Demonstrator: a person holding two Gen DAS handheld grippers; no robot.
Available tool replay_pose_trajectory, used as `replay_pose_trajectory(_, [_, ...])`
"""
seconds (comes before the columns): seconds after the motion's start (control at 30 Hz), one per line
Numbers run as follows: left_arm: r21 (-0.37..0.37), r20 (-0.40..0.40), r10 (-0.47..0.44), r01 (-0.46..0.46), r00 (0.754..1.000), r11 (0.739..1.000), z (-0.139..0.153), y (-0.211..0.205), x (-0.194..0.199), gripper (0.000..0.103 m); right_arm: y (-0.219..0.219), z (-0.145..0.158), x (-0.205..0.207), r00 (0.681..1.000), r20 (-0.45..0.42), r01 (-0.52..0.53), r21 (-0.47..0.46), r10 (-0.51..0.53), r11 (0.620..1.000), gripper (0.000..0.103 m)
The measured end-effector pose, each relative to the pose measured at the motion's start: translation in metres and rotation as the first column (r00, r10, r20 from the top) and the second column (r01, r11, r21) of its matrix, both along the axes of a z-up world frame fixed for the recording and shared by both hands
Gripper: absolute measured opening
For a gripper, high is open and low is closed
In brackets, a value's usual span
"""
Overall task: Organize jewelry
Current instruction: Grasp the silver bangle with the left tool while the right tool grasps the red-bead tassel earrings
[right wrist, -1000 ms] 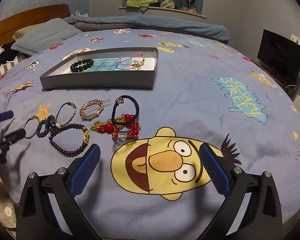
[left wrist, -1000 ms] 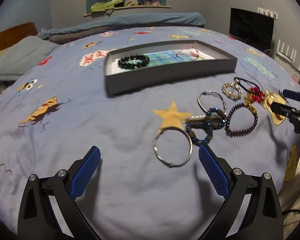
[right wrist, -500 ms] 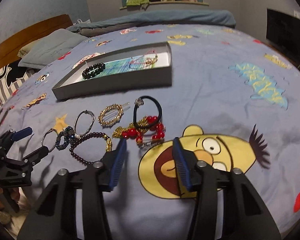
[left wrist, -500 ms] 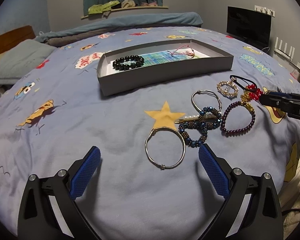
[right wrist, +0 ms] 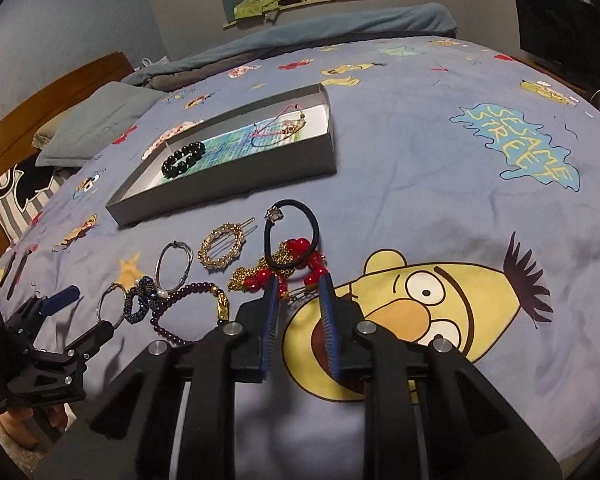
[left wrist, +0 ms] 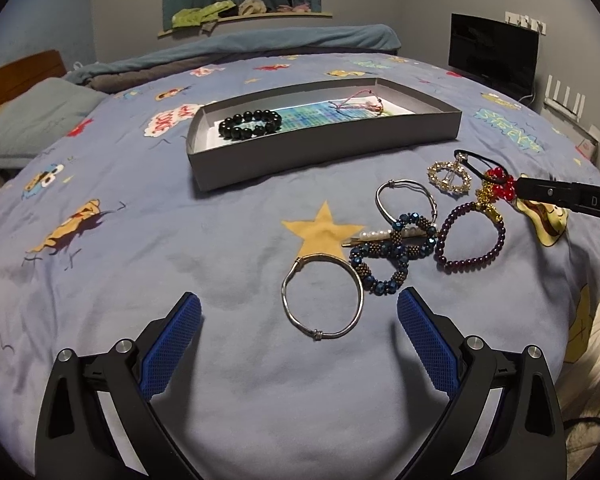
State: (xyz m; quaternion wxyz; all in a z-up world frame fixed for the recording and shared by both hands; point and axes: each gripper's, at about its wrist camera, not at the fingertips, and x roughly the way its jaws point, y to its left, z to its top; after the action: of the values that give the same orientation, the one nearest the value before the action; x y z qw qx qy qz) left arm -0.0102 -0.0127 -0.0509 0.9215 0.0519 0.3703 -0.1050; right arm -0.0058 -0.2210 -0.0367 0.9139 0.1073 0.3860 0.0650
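Between your left gripper's (left wrist: 298,334) wide-open jaws, just ahead of the pads, sits the silver bangle (left wrist: 321,295), with nothing pinched yet. Past it and to the right lie the blue beaded bracelet (left wrist: 394,254) and the purple bead bracelet (left wrist: 471,235), and the blue one overlaps a pearl hair clip (left wrist: 380,235). If you close on that blue one you'll probably drag the clip along too. Farther ahead is the grey tray (left wrist: 324,148), already holding a black bead bracelet (left wrist: 250,124) and a pink cord bracelet (left wrist: 356,103).

Over on the right wrist view, your right gripper (right wrist: 300,280) is closing, its jaws nearly together, right at the near edge of the red bead and gold chain cluster (right wrist: 288,266). I can't tell if the pads have actually caught anything. Trouble is, the black hair tie (right wrist: 292,240) lies looped over that cluster, so a lift could haul both up, or snag one gold strand and leave the rest trailing. The gold oval hair clip (right wrist: 222,246) sits just left of it, close enough to get nudged. Soft duvet (right wrist: 420,160) too, so the tips may dig into fabric.
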Motion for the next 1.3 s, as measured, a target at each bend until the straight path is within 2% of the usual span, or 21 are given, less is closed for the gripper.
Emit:
replay_pose_trajectory(0.17, [-0.063, -0.032, -0.021, 0.019, 0.999, 0.998, -0.003, 0.006, 0.005, 0.097, -0.007, 0.007, -0.005, 0.999, 0.032, 0.007, -0.002, -0.007, 1.0, 0.02])
replay_pose_trajectory(0.3, [-0.048, -0.028, -0.033, 0.032, 0.999, 0.998, -0.005, 0.004, 0.008, 0.094, -0.016, 0.013, -0.008, 0.999, 0.045, 0.008, -0.003, -0.008, 1.0, 0.02])
replay_pose_trajectory(0.4, [-0.01, -0.03, -0.054, 0.053, 0.998, 0.999, -0.008, -0.001, 0.011, 0.076, -0.018, 0.012, -0.008, 0.999, 0.04, 0.0, -0.018, 0.0, 1.0, 0.02])
replay_pose_trajectory(0.47, [0.026, -0.022, -0.065, 0.066, 0.998, 0.997, -0.01, -0.005, 0.011, 0.072, -0.02, 0.009, -0.008, 1.0, 0.03, -0.002, -0.02, 0.003, 1.0, 0.02])
replay_pose_trajectory(0.53, [0.051, -0.013, -0.081, 0.082, 0.997, 0.995, -0.011, -0.008, 0.01, 0.057, -0.021, 0.007, -0.007, 1.0, 0.016, -0.002, -0.02, 0.002, 1.0, 0.02])
replay_pose_trajectory(0.6, [0.052, -0.015, -0.094, 0.095, 0.995, 0.994, -0.01, -0.008, 0.01, 0.047, -0.023, 0.006, -0.008, 1.0, 0.009, 0.001, -0.02, -0.001, 1.0, 0.02])
replay_pose_trajectory(0.73, [0.02, -0.028, -0.09, 0.09, 0.996, 0.996, -0.006, -0.003, 0.011, 0.047, -0.031, 0.006, -0.008, 1.0, 0.009, 0.023, -0.011, -0.023, 1.0, 0.02])
replay_pose_trajectory(0.9, [0.002, -0.017, -0.105, 0.105, 0.994, 0.994, 0.005, -0.001, 0.01, 0.047, -0.03, 0.018, -0.009, 0.999, 0.046, 0.004, -0.015, -0.003, 1.0, 0.02])
replay_pose_trajectory(0.93, [-0.003, -0.007, -0.109, 0.109, 0.994, 0.994, 0.01, -0.001, 0.009, 0.047, -0.029, 0.021, -0.01, 0.999, 0.053, -0.001, -0.018, 0.002, 1.0, 0.019])
replay_pose_trajectory(0.97, [-0.004, -0.001, -0.11, 0.11, 0.994, 0.994, 0.014, -0.001, 0.009, 0.047, -0.027, 0.025, -0.009, 0.998, 0.062, -0.009, -0.022, 0.011, 1.0, 0.006])
replay_pose_trajectory(1.0, [-0.005, 0.008, -0.113, 0.113, 0.994, 0.994, 0.019, 0.0, 0.009, 0.047, -0.026, 0.029, -0.008, 0.998, 0.067, -0.02, -0.022, 0.021, 1.0, 0.003])
replay_pose_trajectory(1.17, [-0.014, 0.042, -0.112, 0.113, 0.993, 0.993, 0.04, 0.004, 0.011, 0.047, -0.019, 0.04, -0.003, 0.995, 0.081, -0.046, -0.061, 0.051, 0.997, 0.0])
replay_pose_trajectory(1.3, [-0.032, 0.046, -0.113, 0.115, 0.993, 0.993, 0.047, 0.006, 0.011, 0.047, -0.022, 0.038, -0.002, 0.997, 0.072, -0.038, -0.057, 0.042, 0.998, 0.0])
